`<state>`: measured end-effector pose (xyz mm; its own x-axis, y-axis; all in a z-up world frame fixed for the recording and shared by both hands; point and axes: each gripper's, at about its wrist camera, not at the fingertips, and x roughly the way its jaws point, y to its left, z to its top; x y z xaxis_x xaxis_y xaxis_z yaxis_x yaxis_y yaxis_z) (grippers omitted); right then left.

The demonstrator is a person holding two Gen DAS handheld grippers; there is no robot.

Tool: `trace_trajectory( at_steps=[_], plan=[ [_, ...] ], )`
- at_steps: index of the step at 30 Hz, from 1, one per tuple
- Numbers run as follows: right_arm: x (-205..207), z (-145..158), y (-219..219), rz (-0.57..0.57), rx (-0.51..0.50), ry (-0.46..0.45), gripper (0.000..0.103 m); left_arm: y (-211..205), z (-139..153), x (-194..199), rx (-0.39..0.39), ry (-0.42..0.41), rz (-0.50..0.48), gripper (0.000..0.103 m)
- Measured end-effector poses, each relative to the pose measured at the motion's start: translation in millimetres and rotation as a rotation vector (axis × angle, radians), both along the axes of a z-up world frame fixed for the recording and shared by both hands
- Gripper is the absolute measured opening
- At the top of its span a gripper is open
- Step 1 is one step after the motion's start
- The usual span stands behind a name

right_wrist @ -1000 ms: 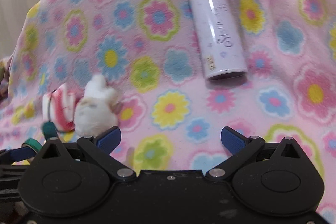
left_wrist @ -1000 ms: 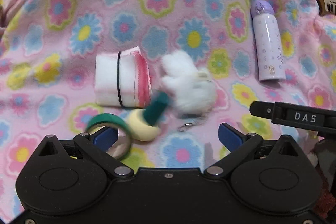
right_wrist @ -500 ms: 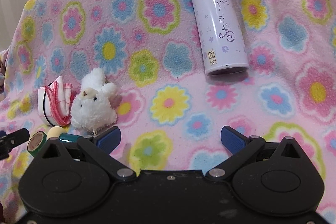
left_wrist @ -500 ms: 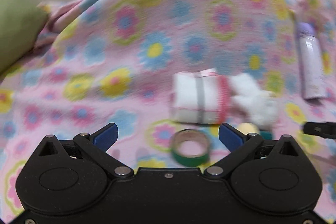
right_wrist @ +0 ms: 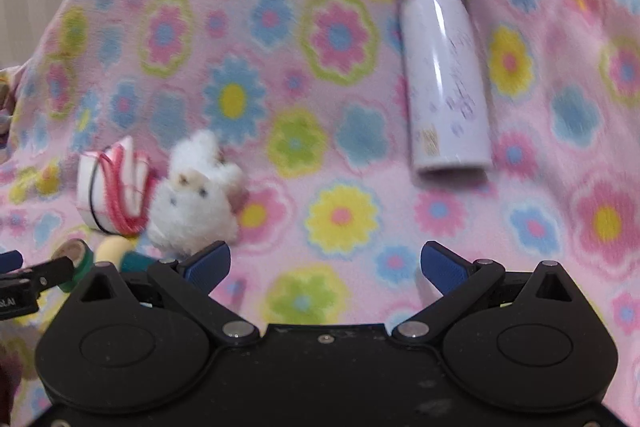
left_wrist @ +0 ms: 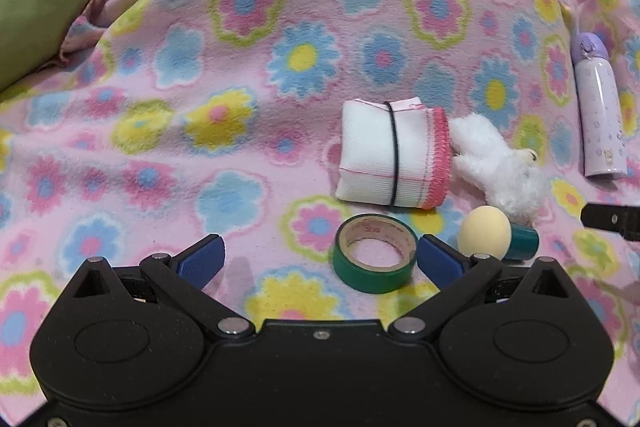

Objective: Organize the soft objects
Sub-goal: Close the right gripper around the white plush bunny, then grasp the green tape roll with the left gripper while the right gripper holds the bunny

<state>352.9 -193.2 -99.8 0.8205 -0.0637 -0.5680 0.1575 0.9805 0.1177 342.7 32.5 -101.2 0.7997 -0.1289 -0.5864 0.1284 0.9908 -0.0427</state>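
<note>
- Since the earlier frames the left gripper (left_wrist: 318, 254) has swung away to the left, so the cluster of items now sits toward its right side; its blue fingers gape wide apart and hold nothing.
- Right gripper (right_wrist: 325, 263) likewise spread wide and empty, hovering over the flowered blanket (right_wrist: 340, 215) (this view is blurred).
- Folded white cloth (left_wrist: 390, 157), pink-edged and bound by a black band, lies on the blanket, touching the white plush toy (left_wrist: 500, 171) on its right.
- Green tape roll (left_wrist: 374, 253) lies flat just in front of the cloth, beside the left gripper's right fingertip.
- Cream ball with a teal base (left_wrist: 494, 238) rests near the plush.
- Lavender bottle (right_wrist: 442, 79) lies on its side, well apart.
</note>
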Motion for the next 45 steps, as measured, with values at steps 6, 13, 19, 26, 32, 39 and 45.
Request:
trace_trajectory(
  at_steps=[6,13,19,26,32,39,45],
  plan=[
    [26.9,22.3,21.8,0.028,0.014,-0.048,0.103,1.6,-1.7,1.5,-0.009,0.013,0.008,0.1],
    [70.6,21.8,63.6,0.108,-0.087,0.003,0.102,1.5,-1.9,1.8,-0.004,0.011,0.014,0.1],
    [93.5,9.5,79.8,0.134,-0.13,0.064,0.102,1.8,-2.3,2.1,-0.006,0.011,0.018,0.1],
    [102.4,-0.8,95.9,0.147,-0.192,0.113,0.096,3.1,-2.8,2.7,-0.007,0.014,0.032,0.1],
    [105.9,-8.1,68.5,0.142,-0.03,0.16,0.053,3.1,-3.0,3.2,-0.008,0.016,0.036,0.1],
    [67.8,2.9,33.1,0.115,0.015,0.157,0.052,3.8,-3.5,3.5,-0.013,0.019,0.037,0.1],
    [13.6,3.8,7.7,0.096,-0.018,0.163,0.052,3.7,-2.9,2.9,-0.013,0.01,0.032,0.099]
  ],
)
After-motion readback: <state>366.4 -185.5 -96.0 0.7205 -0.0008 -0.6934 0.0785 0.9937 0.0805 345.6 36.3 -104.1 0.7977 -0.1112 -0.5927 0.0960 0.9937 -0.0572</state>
